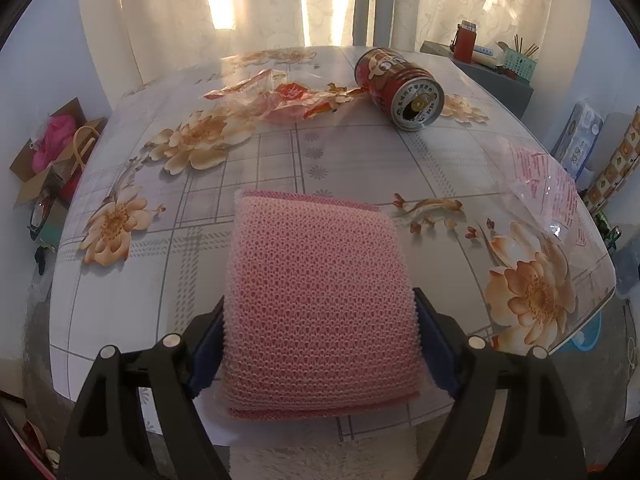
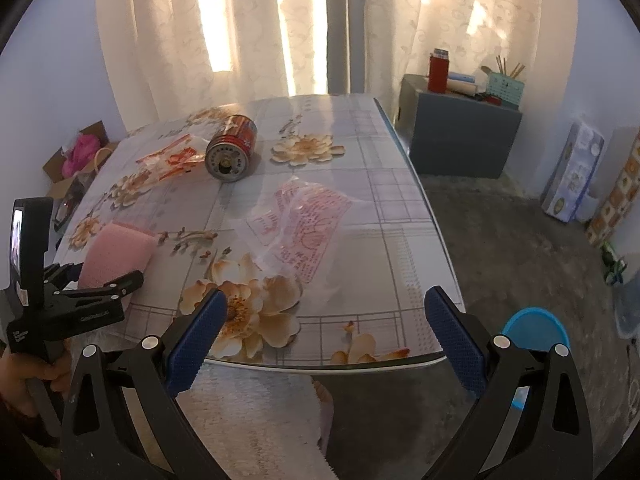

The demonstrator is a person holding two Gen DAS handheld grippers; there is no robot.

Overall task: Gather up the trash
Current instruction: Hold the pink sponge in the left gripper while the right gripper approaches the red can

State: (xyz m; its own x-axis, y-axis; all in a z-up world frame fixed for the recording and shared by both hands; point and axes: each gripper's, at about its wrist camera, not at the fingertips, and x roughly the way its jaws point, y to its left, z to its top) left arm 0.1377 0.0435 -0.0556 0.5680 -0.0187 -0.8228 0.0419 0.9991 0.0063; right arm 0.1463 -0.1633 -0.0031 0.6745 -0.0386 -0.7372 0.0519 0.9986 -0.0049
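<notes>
A pink mesh sponge (image 1: 316, 280) sits between the blue pads of my left gripper (image 1: 318, 300), which is shut on its two sides; the sponge's far end rests on the floral table (image 1: 360, 168). The right wrist view shows the same sponge (image 2: 120, 248) in the left gripper (image 2: 92, 274) at far left. A red can (image 1: 400, 88) (image 2: 232, 152) lies on its side at the back beside a crumpled red-printed wrapper (image 1: 288, 96) (image 2: 172, 158). A clear bag with pink print (image 1: 548, 184) (image 2: 304, 228) lies near the table's right edge. My right gripper (image 2: 325, 296) hangs open over the near table edge, with nothing between its fingers.
A blue bin (image 2: 536, 324) stands on the floor below the table's near right corner. A grey cabinet (image 2: 460, 136) with a red flask stands at the back right. A cardboard box (image 1: 52, 152) with pink stuff sits on the floor to the left. Curtains hang behind the table.
</notes>
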